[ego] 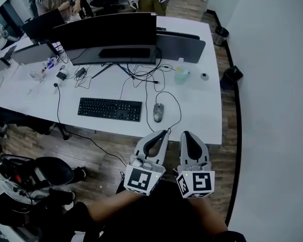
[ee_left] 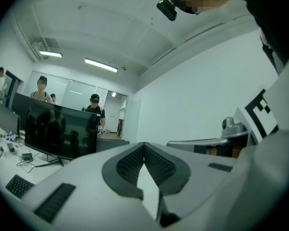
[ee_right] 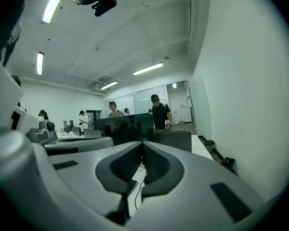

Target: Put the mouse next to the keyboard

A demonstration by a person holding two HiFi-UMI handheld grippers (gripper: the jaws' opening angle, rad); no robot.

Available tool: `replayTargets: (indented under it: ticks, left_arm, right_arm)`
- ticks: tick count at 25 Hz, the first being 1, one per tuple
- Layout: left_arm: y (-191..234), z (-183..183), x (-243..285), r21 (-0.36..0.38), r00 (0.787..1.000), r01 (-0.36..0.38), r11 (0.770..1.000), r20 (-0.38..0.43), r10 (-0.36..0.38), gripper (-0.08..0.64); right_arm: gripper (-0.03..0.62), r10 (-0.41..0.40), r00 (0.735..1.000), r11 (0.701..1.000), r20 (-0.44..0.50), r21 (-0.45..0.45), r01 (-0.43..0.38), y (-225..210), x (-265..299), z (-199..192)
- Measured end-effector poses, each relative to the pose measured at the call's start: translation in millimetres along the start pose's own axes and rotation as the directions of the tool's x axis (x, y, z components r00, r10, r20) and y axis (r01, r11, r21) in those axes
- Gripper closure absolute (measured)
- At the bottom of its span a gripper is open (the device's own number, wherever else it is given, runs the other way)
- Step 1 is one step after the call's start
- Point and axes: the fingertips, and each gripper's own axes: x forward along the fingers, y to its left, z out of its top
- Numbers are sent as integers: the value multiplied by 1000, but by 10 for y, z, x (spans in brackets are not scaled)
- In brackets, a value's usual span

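Unless you open the closed, empty left tongs (ego: 163,132) and right tongs (ego: 186,133), you may shove the mouse (ego: 158,112) (it's corded) away from the keyboard (ego: 110,109).

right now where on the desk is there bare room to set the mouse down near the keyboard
Bare desk lies right of the mouse, out to the right edge. A narrow bare strip separates the mouse and the keyboard. Behind the keyboard, under the monitor, cables crowd it.
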Motion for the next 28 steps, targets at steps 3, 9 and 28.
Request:
replayTargets:
  ticks: [3,9,28]
  left_arm:
    - [-214,-34,-163,-1,1000,-25,1000,15,25,557]
    - [-563,-194,-523,-4,999,-47,999,2,47,557]
    - [-1157,-393,-1206,40,996,-91,995,-9,91,557]
  right_arm:
    - [574,16,1000,1000,3,-12,-16,31,-267,-61]
    - [574,47,999,998,6,-34,-47,161,-709,-220]
    - [574,101,995,991,19,-95,-99,392,-1598,-418]
